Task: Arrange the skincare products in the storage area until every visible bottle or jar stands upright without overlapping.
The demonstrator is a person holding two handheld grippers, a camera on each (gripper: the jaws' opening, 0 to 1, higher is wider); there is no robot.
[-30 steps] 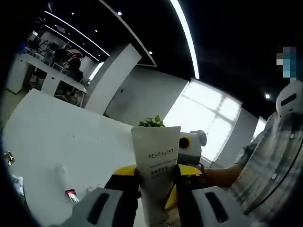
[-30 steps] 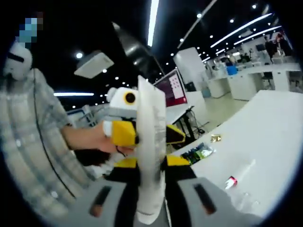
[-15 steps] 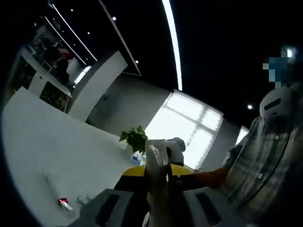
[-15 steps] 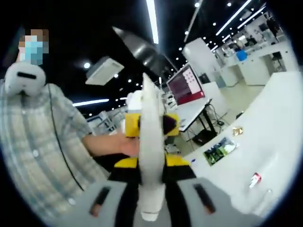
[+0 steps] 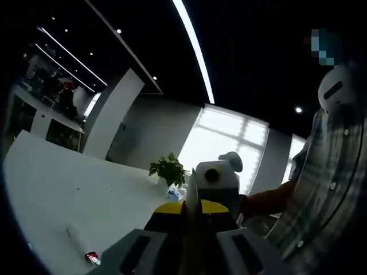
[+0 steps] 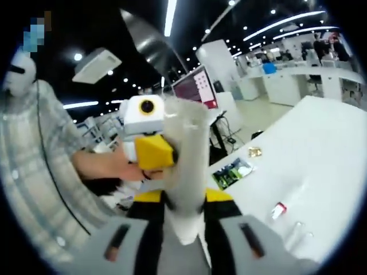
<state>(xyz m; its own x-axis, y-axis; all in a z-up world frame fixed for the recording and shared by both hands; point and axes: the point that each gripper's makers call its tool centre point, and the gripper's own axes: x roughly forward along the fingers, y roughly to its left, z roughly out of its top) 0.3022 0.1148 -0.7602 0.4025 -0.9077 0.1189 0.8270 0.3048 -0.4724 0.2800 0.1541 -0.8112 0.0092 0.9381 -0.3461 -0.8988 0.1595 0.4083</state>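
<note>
A white skincare tube (image 6: 187, 154) is held up in the air above the white table (image 6: 321, 154), between both grippers. My right gripper (image 6: 184, 216) is shut on its lower part, and the tube rises between the jaws. My left gripper (image 6: 153, 153), with yellow jaws, meets the same tube from the left, a hand behind it. In the left gripper view the tube (image 5: 192, 220) shows edge-on as a thin strip. My left gripper (image 5: 192, 232) is shut on it there. The right gripper (image 5: 198, 207) sits just behind it.
A small white tube with a red cap (image 6: 278, 210) lies flat on the table, also seen as the small tube (image 5: 86, 252). A green packet (image 6: 229, 172), a gold item (image 6: 254, 152) and a clear object (image 6: 298, 232) lie nearby. A potted plant (image 5: 168, 170) stands on the table (image 5: 57, 189). A person in a plaid shirt (image 5: 327, 189) is close.
The tube has turned about its length: its printed face showed in the left gripper view, now only its edge. In the right gripper view it went from edge-on to broader. Both views shifted.
</note>
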